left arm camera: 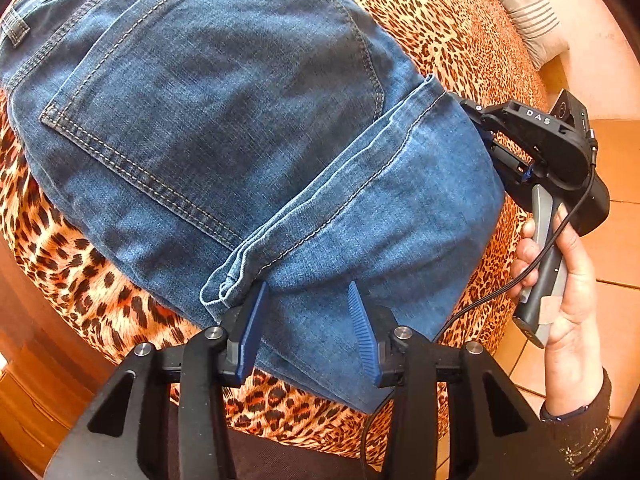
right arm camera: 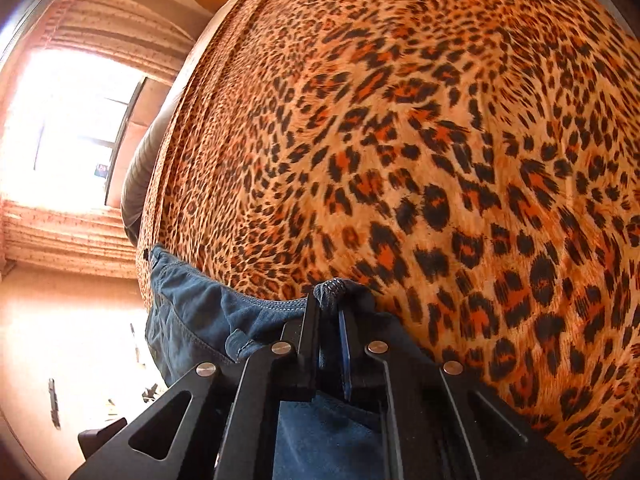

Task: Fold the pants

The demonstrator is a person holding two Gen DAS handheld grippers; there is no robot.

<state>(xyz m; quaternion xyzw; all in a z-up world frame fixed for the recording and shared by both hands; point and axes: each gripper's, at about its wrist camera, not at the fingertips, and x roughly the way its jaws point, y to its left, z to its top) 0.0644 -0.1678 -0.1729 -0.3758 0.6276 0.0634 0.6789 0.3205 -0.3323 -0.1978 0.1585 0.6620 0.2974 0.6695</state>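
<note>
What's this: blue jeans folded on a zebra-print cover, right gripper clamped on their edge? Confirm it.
One detail is wrong: the cover is leopard-print, not zebra-print, as both wrist views show. The rest holds: the blue jeans lie folded on it and the right gripper is clamped on their edge.

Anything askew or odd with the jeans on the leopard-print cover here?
Nothing damaged. The jeans are folded; the hem lies slightly slanted across the seat. Right gripper pinches the far edge.
</note>
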